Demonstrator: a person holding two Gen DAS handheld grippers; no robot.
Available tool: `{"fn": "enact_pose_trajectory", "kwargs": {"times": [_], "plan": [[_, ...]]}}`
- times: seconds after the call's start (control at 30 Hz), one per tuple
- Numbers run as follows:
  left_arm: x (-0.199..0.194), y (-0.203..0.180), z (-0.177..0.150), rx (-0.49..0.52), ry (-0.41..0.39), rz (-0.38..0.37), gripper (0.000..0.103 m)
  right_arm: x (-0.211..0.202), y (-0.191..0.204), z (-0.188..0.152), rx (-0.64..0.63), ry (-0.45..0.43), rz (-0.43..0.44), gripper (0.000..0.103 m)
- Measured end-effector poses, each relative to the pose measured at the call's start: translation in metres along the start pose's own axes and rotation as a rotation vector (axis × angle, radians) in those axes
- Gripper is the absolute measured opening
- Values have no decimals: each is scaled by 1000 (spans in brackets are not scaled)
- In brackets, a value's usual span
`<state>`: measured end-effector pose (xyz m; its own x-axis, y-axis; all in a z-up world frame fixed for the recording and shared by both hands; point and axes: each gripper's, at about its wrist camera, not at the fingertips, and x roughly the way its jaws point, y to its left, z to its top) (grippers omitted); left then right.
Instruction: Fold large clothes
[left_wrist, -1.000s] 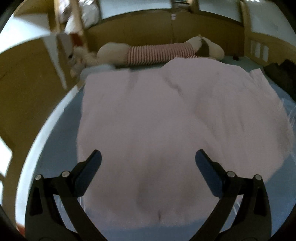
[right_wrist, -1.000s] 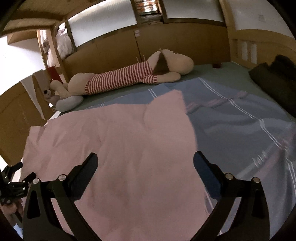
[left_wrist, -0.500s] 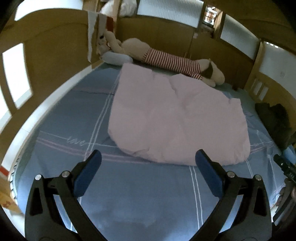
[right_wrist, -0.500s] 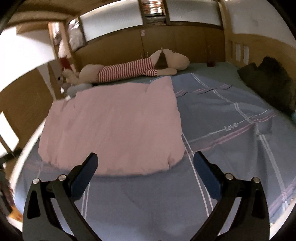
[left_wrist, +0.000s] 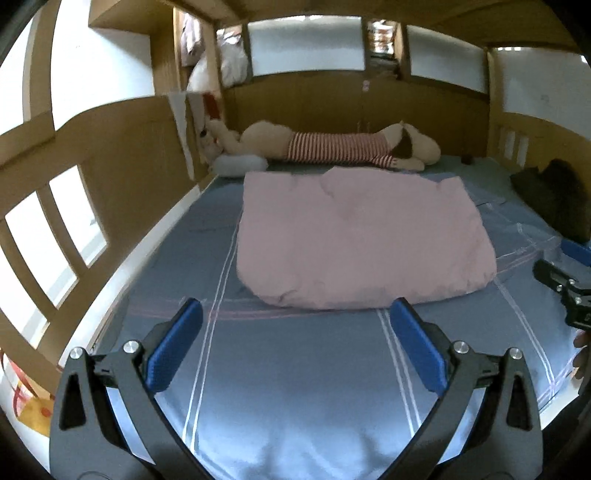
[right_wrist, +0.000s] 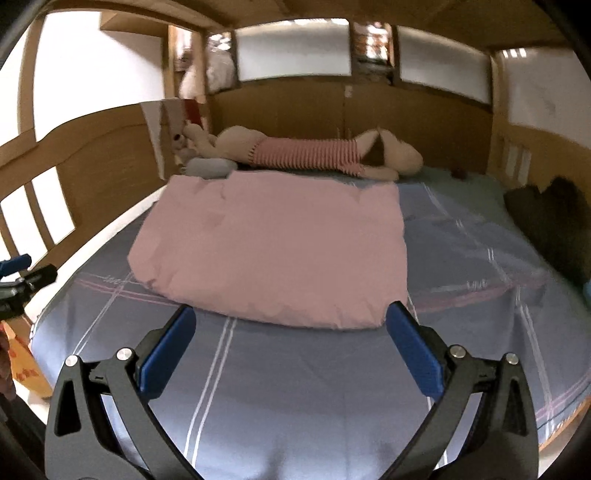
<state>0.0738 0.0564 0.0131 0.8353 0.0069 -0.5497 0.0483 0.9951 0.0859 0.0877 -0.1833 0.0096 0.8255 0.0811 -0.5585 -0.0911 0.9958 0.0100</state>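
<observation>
One folded pink cloth (left_wrist: 362, 240) on one blue bed sheet (left_wrist: 295, 369), one striped plush toy (left_wrist: 332, 147) behind, two grippers, left gripper (left_wrist: 295, 332) and right gripper (right_wrist: 291, 332), both spread wide, empty.

The big cloth (left_wrist: 354, 240) on the bed is soft pink all over. The bed sheet (left_wrist: 295, 387) is blue-grey with thin white and pink lines that cross. The long stuffed toy (left_wrist: 332, 147) is tan and wears a red and white striped shirt. Both tongs (left_wrist: 295, 347) (right_wrist: 291, 347) are black with bright blue pads (left_wrist: 173, 350). The bed walls (left_wrist: 122, 173) are brown wood. A dark, almost black pile (right_wrist: 554, 218) sits at the side.
</observation>
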Motion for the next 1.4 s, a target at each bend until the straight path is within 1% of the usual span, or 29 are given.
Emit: {"fn": "enact_pose_trajectory", "kwargs": {"times": [0.1,0.17,0.27,0.33,0.37,0.47,0.53,0.73,0.9,1.07,1.2,1.4], "plan": [[-4,1,6,-20,-19,4,101,-8,7,8,-33,-18,-5,102],[-9,3,9,-54,-25,-44,101,-13,8,13,-25,-9,6,102],[-14,0,13,-76,-32,-106,101,-23,14,15,-33,-27,10,102],[-12,-4,12,-69,-32,-89,101,-28,19,16,-43,-39,4,102],[-10,-7,13,-68,-15,-82,101,-31,19,18,-33,-50,6,102],[-7,-11,12,-81,18,-114,101,-36,18,22,-8,-66,26,102],[-8,-13,12,-81,9,-131,101,-35,20,22,-6,-58,24,102],[-11,-15,10,-66,0,-133,101,-33,26,24,-21,-51,12,102],[-15,-14,11,-84,-23,-136,101,-32,27,22,-28,-42,6,102],[-18,-19,11,-61,-38,-123,101,-32,29,22,-23,-42,6,102],[-20,-18,11,-79,-42,-150,101,-31,29,22,-26,-40,5,102],[-20,-14,9,-85,-55,-107,101,-32,28,23,-23,-42,7,102]]}}
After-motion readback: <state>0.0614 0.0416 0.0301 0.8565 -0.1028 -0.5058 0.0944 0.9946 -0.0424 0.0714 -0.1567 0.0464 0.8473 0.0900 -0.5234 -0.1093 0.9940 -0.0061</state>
